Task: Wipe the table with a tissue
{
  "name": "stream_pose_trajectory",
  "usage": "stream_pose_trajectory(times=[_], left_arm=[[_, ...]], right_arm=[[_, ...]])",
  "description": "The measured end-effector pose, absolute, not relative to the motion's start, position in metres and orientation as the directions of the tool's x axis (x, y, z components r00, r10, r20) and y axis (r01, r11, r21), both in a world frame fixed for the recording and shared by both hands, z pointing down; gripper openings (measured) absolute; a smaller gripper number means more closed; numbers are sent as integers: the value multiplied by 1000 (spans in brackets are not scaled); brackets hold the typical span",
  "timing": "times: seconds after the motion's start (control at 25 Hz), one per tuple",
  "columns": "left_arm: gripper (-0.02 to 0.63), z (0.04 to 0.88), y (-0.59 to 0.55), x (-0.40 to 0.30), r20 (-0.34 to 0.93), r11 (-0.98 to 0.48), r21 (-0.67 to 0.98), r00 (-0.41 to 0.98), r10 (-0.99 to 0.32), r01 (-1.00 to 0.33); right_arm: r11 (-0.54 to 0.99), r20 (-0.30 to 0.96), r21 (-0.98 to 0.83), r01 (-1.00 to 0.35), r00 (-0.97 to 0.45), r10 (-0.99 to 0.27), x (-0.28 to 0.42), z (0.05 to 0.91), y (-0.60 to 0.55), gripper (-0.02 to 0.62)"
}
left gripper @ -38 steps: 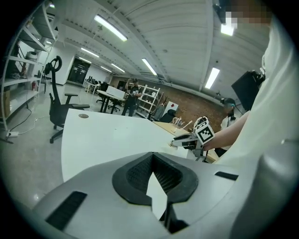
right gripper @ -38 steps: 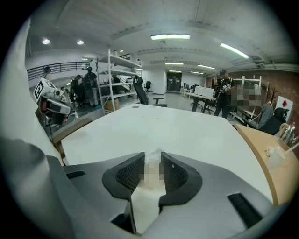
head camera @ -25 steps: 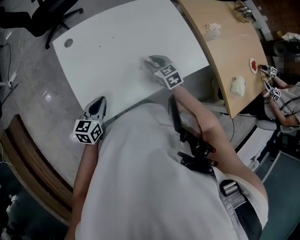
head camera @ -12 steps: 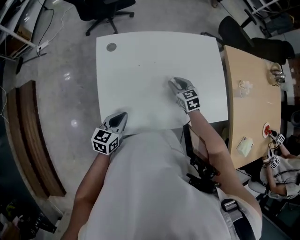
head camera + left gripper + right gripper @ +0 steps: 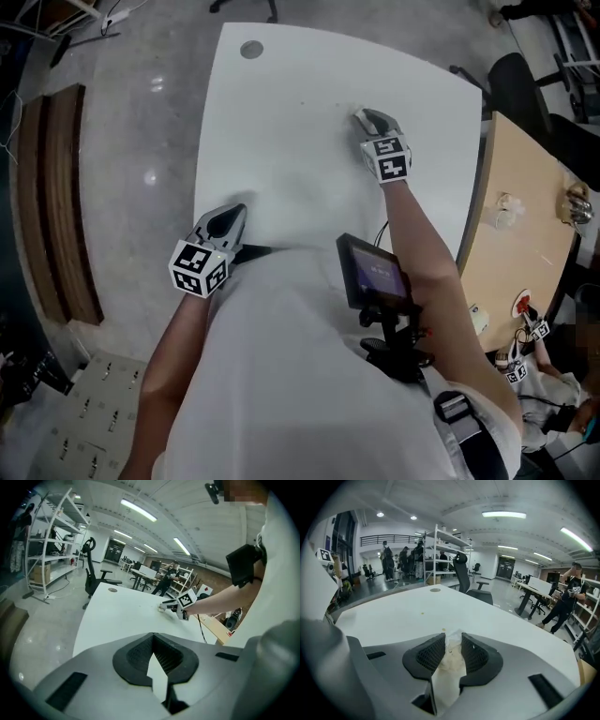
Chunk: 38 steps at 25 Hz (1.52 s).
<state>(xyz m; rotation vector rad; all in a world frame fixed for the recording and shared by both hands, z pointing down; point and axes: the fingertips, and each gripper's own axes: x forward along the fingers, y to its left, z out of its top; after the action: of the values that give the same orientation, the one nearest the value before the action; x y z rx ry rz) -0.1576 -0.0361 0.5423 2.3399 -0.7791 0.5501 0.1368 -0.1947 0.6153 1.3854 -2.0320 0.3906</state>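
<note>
The right gripper [image 5: 367,118] is pinching a tissue [image 5: 449,663] on the white desk [image 5: 281,141]; the left gripper [image 5: 228,219] is hovering at its edge, pressed together.

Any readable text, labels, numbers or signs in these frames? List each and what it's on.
None legible in any view.
Patterns only, no letters: black-and-white marker cube on left gripper, matching cube on right gripper.
Too blurred to read: small dark screen at the person's chest, glowing bluish.
</note>
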Motion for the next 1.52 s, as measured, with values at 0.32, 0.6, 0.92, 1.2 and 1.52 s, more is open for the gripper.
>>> stream_pose_trajectory(times=[0.32, 0.6, 0.92, 1.2, 1.52], left_arm=[[5, 542, -28, -172, 582, -558, 403, 674, -455, -725], [5, 541, -28, -173, 578, -534, 420, 670, -466, -734], [5, 543, -33, -171, 572, -542, 416, 673, -469, -731], [6, 543, -32, -160, 562, -565, 426, 695, -447, -707], [5, 543, -24, -154, 562, -553, 442, 699, -443, -706]], right_arm=[[511, 660, 103, -853, -326, -677, 127, 624, -228, 107], [580, 641, 168, -797, -358, -678, 99, 621, -229, 104], [690, 655, 148, -708, -453, -605, 70, 622, -202, 95], [711, 622, -26, -703, -568, -539, 75, 607, -192, 97], [460, 649, 26, -887, -335, -683, 152, 620, -220, 97]])
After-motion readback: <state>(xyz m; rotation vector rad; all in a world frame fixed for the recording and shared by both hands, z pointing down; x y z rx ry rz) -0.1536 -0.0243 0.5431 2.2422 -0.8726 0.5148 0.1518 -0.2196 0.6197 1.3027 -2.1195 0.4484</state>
